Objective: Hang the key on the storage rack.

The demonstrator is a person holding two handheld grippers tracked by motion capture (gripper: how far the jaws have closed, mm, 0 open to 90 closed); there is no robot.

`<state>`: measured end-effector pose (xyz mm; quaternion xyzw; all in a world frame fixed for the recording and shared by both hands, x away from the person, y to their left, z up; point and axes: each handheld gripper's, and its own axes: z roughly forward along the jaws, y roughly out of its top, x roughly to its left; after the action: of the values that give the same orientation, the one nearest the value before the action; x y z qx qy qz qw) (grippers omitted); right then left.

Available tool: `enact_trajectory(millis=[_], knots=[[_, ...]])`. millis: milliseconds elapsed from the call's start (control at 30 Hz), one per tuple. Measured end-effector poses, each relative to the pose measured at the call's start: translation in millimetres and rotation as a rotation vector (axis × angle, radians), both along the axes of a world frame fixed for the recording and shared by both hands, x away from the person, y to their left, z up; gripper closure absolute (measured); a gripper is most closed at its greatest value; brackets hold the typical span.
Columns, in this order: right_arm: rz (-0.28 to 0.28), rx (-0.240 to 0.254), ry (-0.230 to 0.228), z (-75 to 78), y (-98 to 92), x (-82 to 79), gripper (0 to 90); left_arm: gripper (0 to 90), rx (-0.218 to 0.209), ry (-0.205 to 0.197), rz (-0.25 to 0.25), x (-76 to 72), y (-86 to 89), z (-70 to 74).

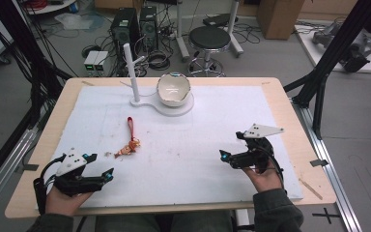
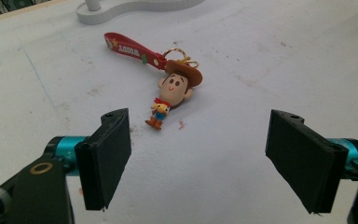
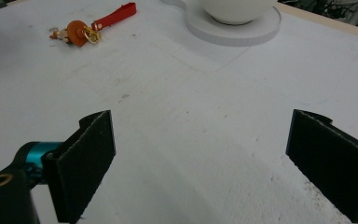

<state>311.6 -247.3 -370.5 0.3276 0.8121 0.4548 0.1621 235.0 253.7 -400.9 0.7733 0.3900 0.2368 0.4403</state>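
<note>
A small cowboy-figure keychain [image 1: 128, 148] with a red strap [image 1: 131, 125] lies flat on the white mat [image 1: 188, 145], left of centre. My left gripper [image 1: 101, 166] rests near the front left edge, open, with nothing between its jaws. In the left gripper view the keychain [image 2: 173, 89] lies just ahead of the open left gripper [image 2: 200, 151], nearer its left pad [image 2: 109, 154]. My right gripper [image 1: 232, 146] sits at the front right, open and empty. From the right gripper view the keychain [image 3: 77, 30] lies far off at upper left, beyond the open right gripper [image 3: 200, 163].
A white bowl [image 1: 174, 89] sits on the round base [image 1: 176, 110] of a white stand whose upright post [image 1: 131, 72] has a short side peg, at the back middle of the mat. The bowl's base [image 3: 242, 30] lies ahead of the right gripper. Beyond the table are a stool, computers and cables.
</note>
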Motion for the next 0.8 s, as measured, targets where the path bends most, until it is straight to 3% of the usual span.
enact_trajectory(millis=[800], knots=[[0.042, -0.018, 0.037, 17.6, 31.4, 21.9, 8.1, 22.7, 0.002, -0.002, 0.002, 0.0, 0.9, 0.5]])
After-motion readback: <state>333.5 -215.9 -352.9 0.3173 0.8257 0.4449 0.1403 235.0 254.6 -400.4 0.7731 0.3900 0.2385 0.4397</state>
